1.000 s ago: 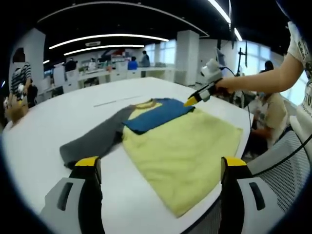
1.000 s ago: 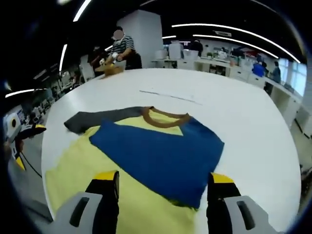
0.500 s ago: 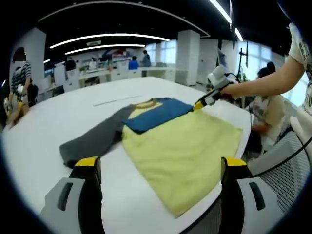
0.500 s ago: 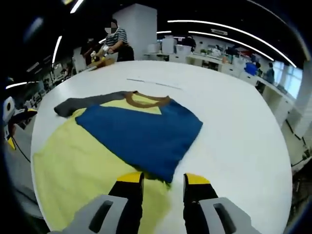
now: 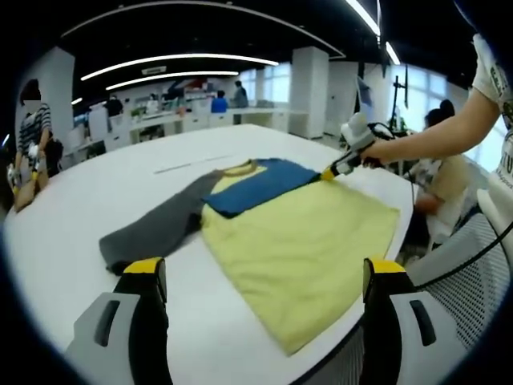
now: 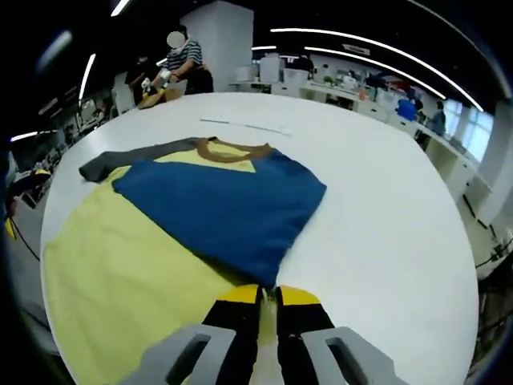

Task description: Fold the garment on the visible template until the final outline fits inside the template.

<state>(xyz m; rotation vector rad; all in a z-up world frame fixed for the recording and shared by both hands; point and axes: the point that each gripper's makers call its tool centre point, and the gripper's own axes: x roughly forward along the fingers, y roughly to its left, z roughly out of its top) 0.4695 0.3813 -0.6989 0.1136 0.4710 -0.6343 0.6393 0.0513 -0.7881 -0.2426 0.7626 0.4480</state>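
Left gripper view: outstretched arm [image 5: 425, 136] reaches the right tool [image 5: 330, 172], clenched on the garment [image 5: 300, 241] edge.

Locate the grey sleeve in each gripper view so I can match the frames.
Left gripper view: grey sleeve lies left of centre, running from the brown collar down toward the left gripper's jaw.
Right gripper view: grey sleeve upper left, left of the collar.
Shared landmark: blue folded sleeve.
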